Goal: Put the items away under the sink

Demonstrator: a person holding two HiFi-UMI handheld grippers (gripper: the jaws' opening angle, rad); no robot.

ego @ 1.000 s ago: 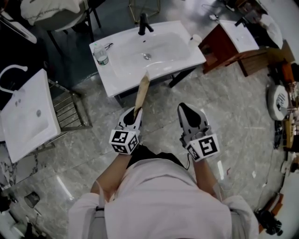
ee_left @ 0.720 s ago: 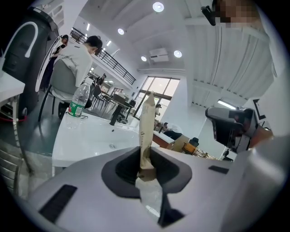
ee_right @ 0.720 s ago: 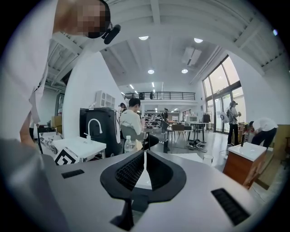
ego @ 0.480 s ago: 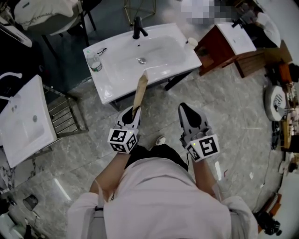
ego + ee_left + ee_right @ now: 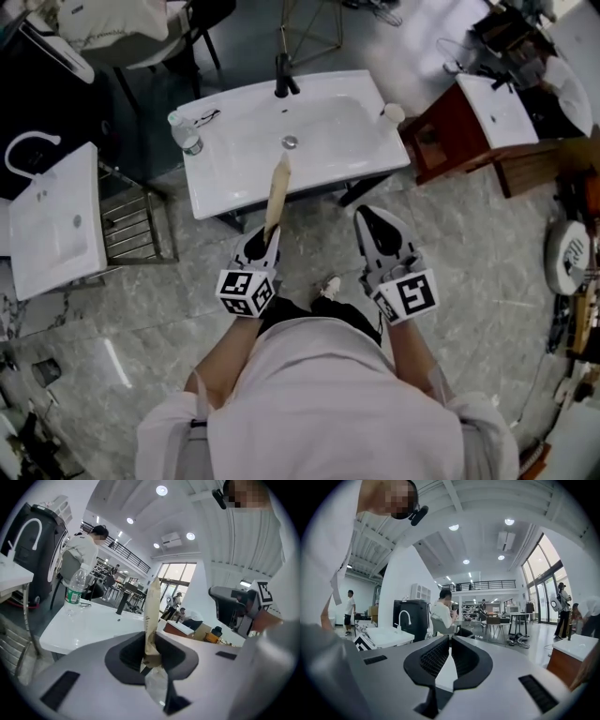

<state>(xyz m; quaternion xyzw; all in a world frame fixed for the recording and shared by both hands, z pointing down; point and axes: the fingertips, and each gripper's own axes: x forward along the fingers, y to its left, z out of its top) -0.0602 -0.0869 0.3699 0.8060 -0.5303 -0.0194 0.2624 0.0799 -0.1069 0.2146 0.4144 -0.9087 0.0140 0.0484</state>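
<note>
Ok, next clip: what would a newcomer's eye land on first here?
The long tan paper-wrapped item clamped in the left gripper, pointing toward the white sink ahead. Beside it the right gripper is shut on nothing, and a water bottle stands on the sink's far-left corner.

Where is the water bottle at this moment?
Head view, upper left: the water bottle stands on the white sink, at its far left corner, left of the black faucet.
</note>
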